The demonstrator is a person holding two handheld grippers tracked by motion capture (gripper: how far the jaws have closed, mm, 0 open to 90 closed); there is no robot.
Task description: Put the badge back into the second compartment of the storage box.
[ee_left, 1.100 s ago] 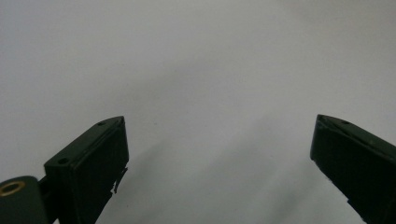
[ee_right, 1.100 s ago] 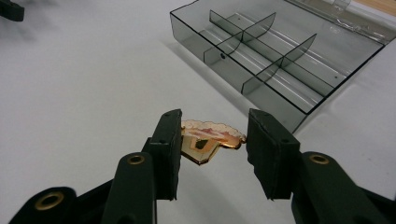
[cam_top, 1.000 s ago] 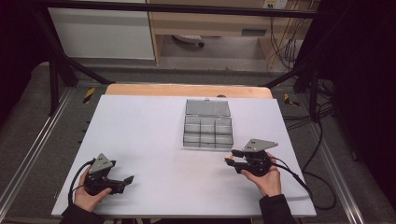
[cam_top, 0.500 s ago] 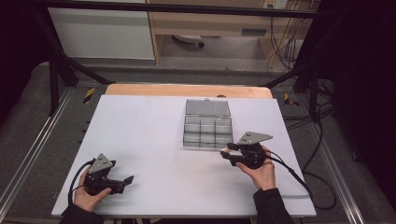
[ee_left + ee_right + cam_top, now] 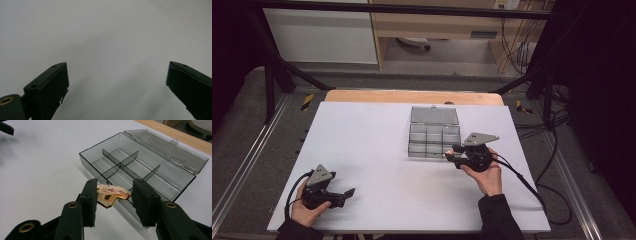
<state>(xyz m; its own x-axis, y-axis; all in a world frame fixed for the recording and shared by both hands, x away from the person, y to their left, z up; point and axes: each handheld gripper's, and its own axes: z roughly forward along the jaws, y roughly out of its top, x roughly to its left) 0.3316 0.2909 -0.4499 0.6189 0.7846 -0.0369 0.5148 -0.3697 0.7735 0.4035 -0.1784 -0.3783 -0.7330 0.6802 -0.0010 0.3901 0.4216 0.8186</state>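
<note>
A small flat orange and gold piece (image 5: 112,195) is being pinched between the two black jaws of the right gripper (image 5: 113,196); the pads are pressing on its two ends, so it is hanging free in the air, a little tilted, and not touching the table. It is being carried low and just beside the near corner of the clear grey compartment box (image 5: 140,167), probably because the person is wanting to put it into one of the compartments. The box is lying with its lid (image 5: 166,146) folded back flat on the far side, so every compartment is open from above and none is blocked; as far as the right gripper view is showing, the compartments are empty. In the high view the right gripper (image 5: 455,154) is sitting at the front right corner of the box (image 5: 434,137), its jaws pointing toward the box. The left gripper (image 5: 343,195) is resting far away, near the front left of the white table (image 5: 362,130), its jaws spread wide with nothing between them, I think because it is not needed for this step and is leaving the way free.
</note>
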